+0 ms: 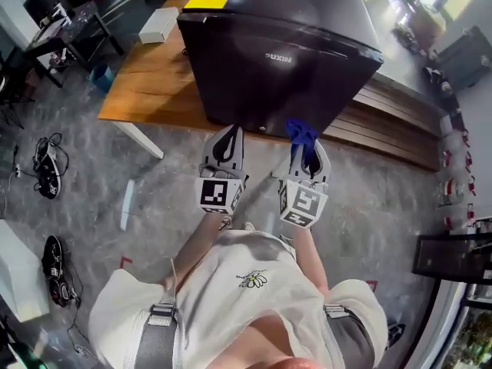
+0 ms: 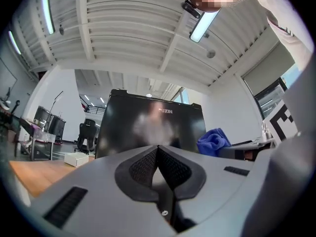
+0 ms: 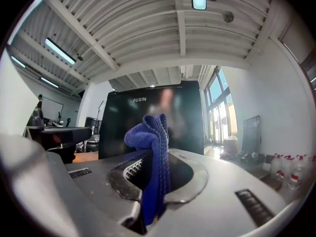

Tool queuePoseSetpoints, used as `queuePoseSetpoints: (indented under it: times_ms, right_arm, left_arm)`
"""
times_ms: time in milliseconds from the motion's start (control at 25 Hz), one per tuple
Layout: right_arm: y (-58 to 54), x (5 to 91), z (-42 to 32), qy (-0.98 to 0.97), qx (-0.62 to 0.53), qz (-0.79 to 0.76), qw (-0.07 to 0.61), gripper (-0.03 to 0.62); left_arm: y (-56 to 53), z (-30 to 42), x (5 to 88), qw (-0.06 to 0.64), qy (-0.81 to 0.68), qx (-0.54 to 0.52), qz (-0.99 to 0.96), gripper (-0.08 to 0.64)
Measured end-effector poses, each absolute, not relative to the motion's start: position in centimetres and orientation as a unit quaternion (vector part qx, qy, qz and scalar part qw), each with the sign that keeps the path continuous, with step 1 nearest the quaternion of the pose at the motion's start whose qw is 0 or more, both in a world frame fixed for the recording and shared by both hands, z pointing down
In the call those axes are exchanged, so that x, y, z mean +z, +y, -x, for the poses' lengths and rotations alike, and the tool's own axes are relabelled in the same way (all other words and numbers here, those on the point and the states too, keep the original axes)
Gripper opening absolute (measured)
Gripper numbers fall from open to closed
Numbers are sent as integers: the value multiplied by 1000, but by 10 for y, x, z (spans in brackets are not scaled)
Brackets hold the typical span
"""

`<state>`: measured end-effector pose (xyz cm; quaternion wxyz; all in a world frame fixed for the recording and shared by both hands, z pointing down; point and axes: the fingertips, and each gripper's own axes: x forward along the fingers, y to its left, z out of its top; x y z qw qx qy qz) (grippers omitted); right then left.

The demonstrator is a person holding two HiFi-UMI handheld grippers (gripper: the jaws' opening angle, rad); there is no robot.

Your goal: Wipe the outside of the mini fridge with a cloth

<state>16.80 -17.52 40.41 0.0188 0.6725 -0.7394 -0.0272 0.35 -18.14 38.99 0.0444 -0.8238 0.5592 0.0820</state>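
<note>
Shirt [image 1: 254,283]: white, with a small daisy print, seen right under the head camera; grey straps are worn over it.
Arms: both are stretched forward from the body, one gripper held in each hand.
Left gripper [image 1: 227,143]: its jaws are pressed together, pad against pad, and nothing is caught between them. It is pointed at the fridge door, just beside the right gripper.
Right gripper [image 1: 308,154]: its jaws are clamped on the cloth, so this is the loaded tool.
Cloth [image 1: 302,134]: blue, pinched low between the right jaws, with a bunched fold standing up above the tips. It is held in front of the fridge, short of the door and apart from it.
Mini fridge [image 1: 284,60]: black and glossy, set on the table with its door turned toward the person. The name FUXIN is read on the door, and a yellow label [image 1: 205,3] is seen on the top at the far left corner.
Table [image 1: 146,83]: wooden top on white legs, with the fridge carried at its near edge.
White box [image 1: 158,24]: laid on the table left of the fridge, well apart from both grippers.
Floor [image 1: 92,183]: grey, with cables [image 1: 48,164] scattered at the far left.
</note>
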Motion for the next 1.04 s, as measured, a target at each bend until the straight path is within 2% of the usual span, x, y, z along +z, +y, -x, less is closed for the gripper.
queuePoseSetpoints:
  times_ms: [280,1040]
  right_arm:
    - [-192,378,-145,-745,-62,-665,-6,61]
    - [-213,391,-115,-747,-45,-663,4,61]
  left_arm:
    - [-192,31,371,67,577,94,809,5]
    - [-212,57,369,78,571,80,813,5]
